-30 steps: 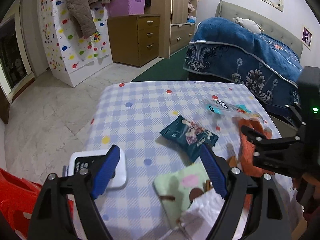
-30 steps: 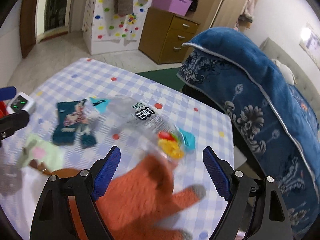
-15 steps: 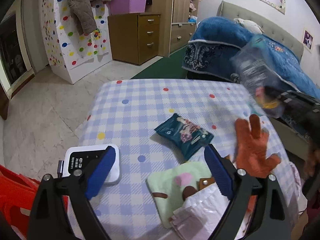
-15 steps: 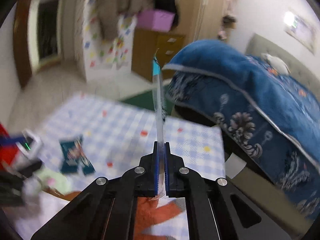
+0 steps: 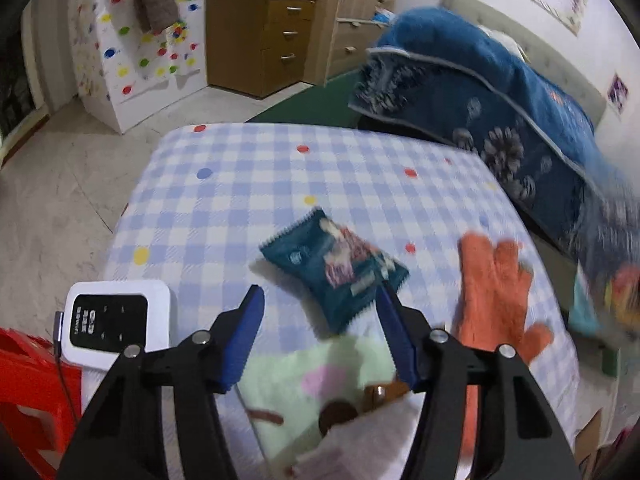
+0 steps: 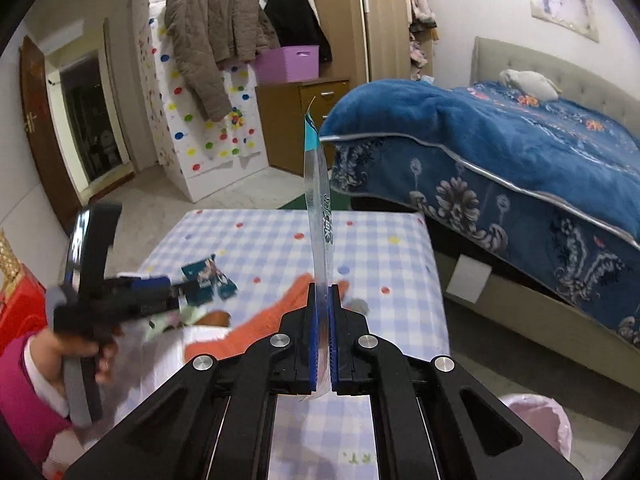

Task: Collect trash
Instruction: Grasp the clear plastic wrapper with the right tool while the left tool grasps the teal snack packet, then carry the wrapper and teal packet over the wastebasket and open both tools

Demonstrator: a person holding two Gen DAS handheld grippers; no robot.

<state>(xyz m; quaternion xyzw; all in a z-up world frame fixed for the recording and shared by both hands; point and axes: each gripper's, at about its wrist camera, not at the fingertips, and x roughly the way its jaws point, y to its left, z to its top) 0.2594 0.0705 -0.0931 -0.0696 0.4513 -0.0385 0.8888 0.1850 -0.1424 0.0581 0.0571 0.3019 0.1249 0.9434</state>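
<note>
A teal snack packet lies on the blue checked table. My left gripper hangs just over the packet's near end. Its jaws are closing, the packet's corner is between the blue fingertips, and the pads are not pressing on it. My right gripper is shut on a clear plastic wrapper, which stands edge-on above the jaws, lifted off the table. In the left wrist view that wrapper is a blur at the right edge. The right wrist view shows the left gripper in a hand.
An orange glove, a green cloth and a white padded bag lie near the table's front. A white device sits at the left corner above a red stool. A pink-lined bin stands beside the bed.
My right gripper shut on the clear wrapper and lifted it off the table, off to the right. My left gripper moved forward over the teal packet and its jaws narrowed.
</note>
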